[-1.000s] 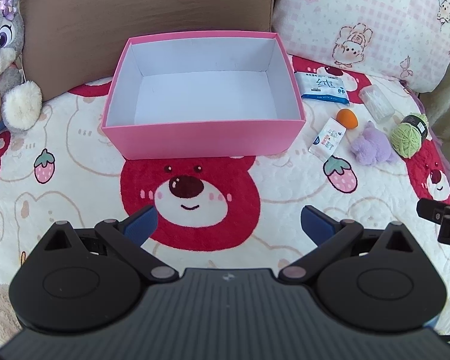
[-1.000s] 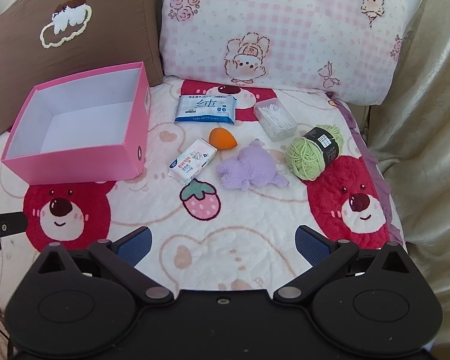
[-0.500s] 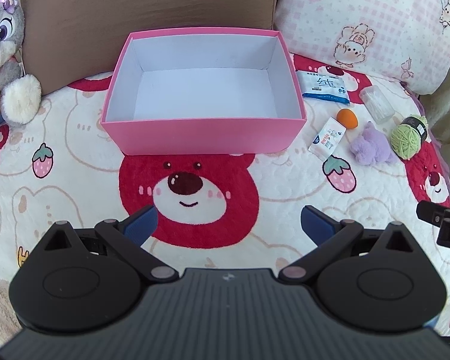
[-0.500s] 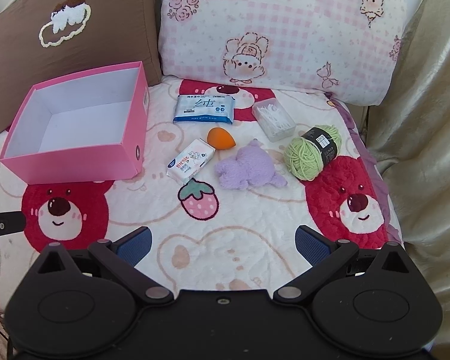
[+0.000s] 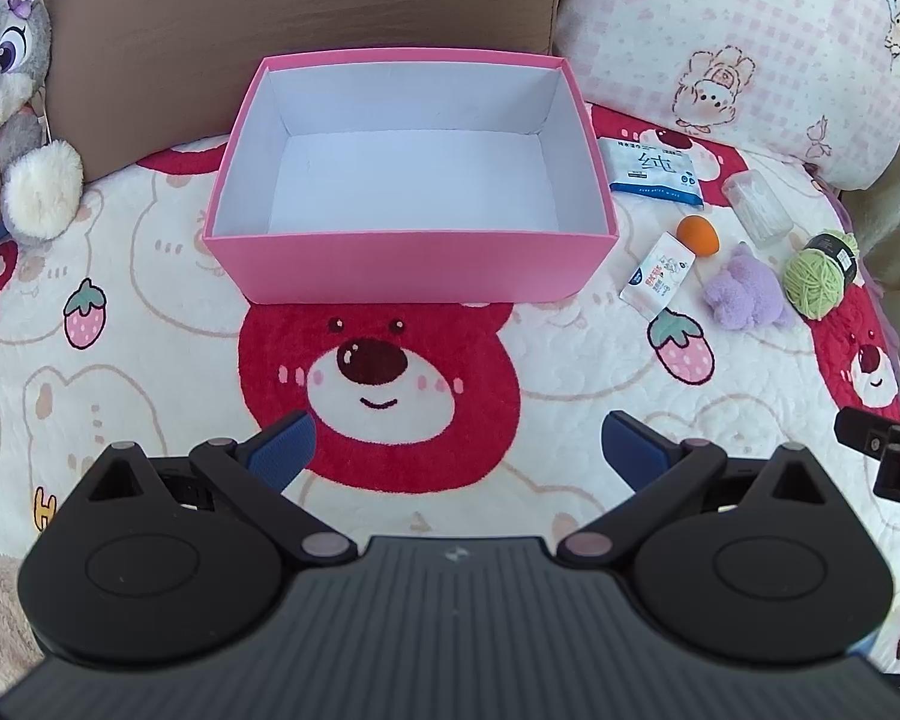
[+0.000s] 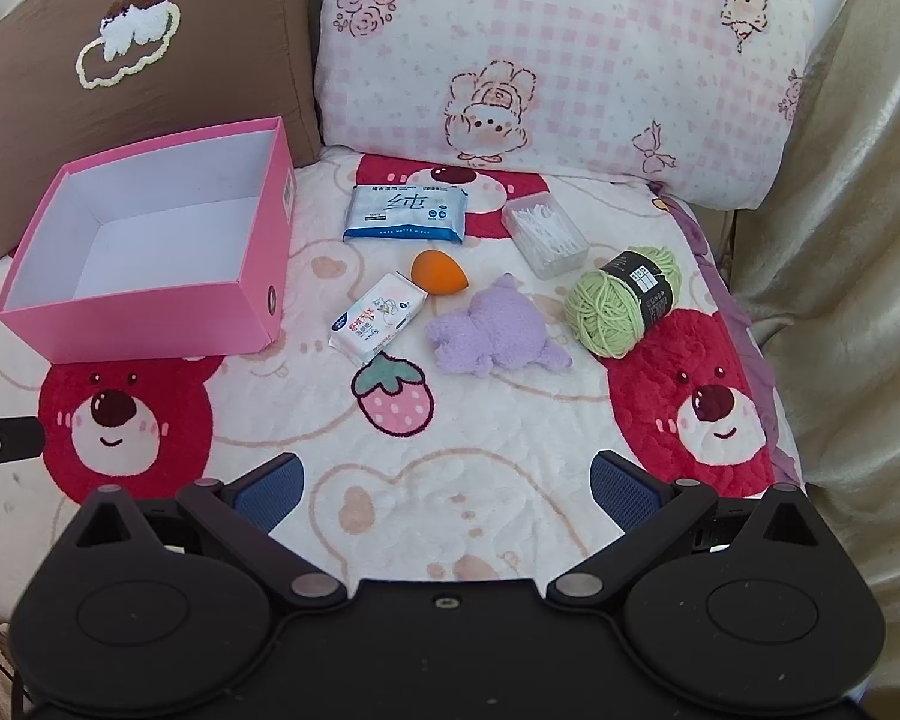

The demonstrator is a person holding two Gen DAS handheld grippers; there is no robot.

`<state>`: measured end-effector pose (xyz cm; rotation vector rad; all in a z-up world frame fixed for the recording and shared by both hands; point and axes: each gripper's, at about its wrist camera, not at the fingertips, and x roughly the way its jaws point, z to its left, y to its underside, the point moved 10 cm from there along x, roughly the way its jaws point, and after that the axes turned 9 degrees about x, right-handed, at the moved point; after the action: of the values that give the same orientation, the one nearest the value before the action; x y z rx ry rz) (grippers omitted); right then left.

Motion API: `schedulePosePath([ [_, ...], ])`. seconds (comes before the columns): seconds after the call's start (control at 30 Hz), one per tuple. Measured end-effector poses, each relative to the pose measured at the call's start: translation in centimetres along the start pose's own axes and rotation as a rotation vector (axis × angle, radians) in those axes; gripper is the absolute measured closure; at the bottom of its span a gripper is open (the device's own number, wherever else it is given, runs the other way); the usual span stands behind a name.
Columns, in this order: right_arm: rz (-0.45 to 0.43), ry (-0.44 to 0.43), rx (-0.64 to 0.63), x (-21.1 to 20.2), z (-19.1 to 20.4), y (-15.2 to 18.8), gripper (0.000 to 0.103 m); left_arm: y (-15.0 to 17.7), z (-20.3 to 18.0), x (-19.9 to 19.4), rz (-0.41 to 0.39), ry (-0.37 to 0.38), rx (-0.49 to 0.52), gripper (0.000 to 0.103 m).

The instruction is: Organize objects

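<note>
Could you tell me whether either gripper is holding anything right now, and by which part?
Nothing is held: the left gripper and right gripper are both open and empty.

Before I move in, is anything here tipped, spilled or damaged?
Nothing stands out. The pink box sits upright and empty. The wipes pack, swab case, sponge, tissue packet, purple plush and yarn lie loose but intact beside it.
</note>
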<state>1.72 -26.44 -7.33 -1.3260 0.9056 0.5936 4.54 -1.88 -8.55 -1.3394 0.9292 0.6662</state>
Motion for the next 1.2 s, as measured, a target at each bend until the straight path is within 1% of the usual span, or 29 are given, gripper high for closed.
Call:
schedulePosePath([
  [0.13, -0.012, 0.015, -0.025, -0.2, 0.1, -0.1, 0.0, 0.1, 0.0, 0.0, 0.001, -0.002, -0.001, 0.0],
  [0.43, 0.014, 0.008, -0.011, 0.4, 0.1, 0.3, 0.0, 0.5, 0.1, 0.4, 0.017, -0.005, -0.017, 0.0],
  [0.53, 0.013, 0.007, -0.009, 0.1, -0.1, 0.2, 0.0, 0.1, 0.1, 0.4, 0.027, 0.001, -0.013, 0.0],
  [0.7, 0.002, 0.013, -0.01, -0.7, -1.1, -0.5, 0.0, -0.5, 0.1, -0.2, 0.019, -0.001, -0.004, 0.0],
  [0.9, 0.009, -0.023, -0.012, -1.0, -1.7, -0.4, 0.0, -0.7, -0.4, -0.5, 0.025, 0.0, -0.005, 0.0],
  [1.03, -0.004, -0.046, -0.024, -1.4, -1.7, -0.4, 0.0, -0.5, -1.6, -0.6, 0.035, 0.031, 0.002, 0.0],
  [1.2, -0.021, -0.069, -0.046, -2.1, -2.2, -0.6, 0.0, -0.6, -3.0, -1.1, 0.032, 0.021, 0.025, 0.0],
])
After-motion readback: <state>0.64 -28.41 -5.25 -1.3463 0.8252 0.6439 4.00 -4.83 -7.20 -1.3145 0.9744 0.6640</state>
